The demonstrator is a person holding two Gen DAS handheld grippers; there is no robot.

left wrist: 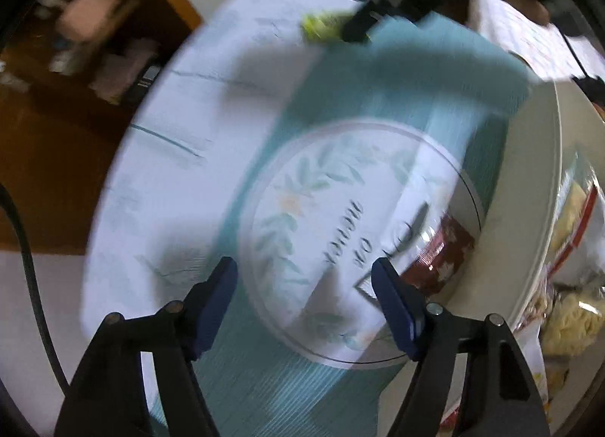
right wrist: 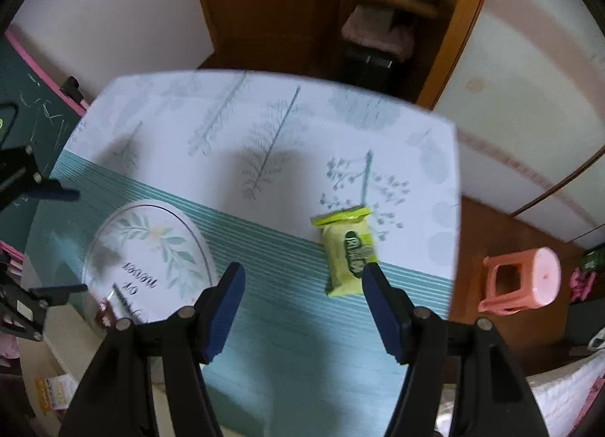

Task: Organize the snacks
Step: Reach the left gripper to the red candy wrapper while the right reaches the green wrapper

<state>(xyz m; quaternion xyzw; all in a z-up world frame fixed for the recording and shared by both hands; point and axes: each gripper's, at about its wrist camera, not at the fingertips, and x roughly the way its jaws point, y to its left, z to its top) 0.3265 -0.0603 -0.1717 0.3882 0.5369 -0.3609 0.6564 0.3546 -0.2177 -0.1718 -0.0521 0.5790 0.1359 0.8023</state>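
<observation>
A yellow-green snack packet (right wrist: 349,253) lies flat on the table's teal-striped cloth, just ahead of my right gripper's right finger; it also shows blurred in the left wrist view (left wrist: 321,26). My right gripper (right wrist: 302,282) is open and empty above the cloth. My left gripper (left wrist: 304,276) is open and empty over the cloth's round leaf-print emblem (left wrist: 340,217). A dark red snack packet (left wrist: 438,251) lies beside the white bowl's rim (left wrist: 529,232). The bowl holds clear bags of pale snacks (left wrist: 574,308). The other gripper shows at the top of the left wrist view (left wrist: 378,17).
The table's edge (right wrist: 455,210) drops off to the right, with a pink plastic stool (right wrist: 529,278) on the wooden floor beyond. A wooden shelf unit (right wrist: 385,2) stands behind the table. A green chalkboard (right wrist: 26,104) leans at the left.
</observation>
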